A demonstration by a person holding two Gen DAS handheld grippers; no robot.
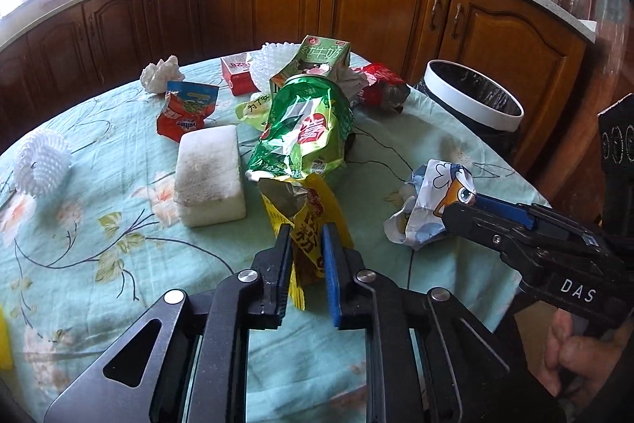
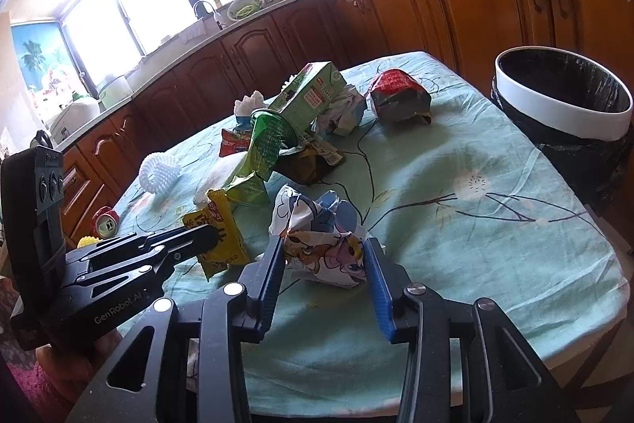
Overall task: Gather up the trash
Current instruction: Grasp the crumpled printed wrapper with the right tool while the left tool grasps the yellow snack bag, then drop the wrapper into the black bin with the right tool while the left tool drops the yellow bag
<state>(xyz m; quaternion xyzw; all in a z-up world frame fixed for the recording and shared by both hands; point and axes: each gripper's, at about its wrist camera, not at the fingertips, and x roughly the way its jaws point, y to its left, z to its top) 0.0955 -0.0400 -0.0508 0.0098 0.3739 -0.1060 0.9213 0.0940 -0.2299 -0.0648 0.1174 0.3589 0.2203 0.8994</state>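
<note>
Trash bin (image 2: pixel 562 113) (black liner), beside table (image 2: pixel 495 224)

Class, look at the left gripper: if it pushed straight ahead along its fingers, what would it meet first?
The left gripper already pinches the yellow snack wrapper; straight beyond, it would probably meet the crushed green bag, though depth is unclear.

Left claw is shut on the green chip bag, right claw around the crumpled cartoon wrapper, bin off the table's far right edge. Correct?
Not quite. The left claw is shut on the yellow snack packet, not the green chip bag, which lies just beyond it; the left wrist view shows this. The rest holds: right claw around the crumpled cartoon wrapper, bin off the table's far right edge.
</note>
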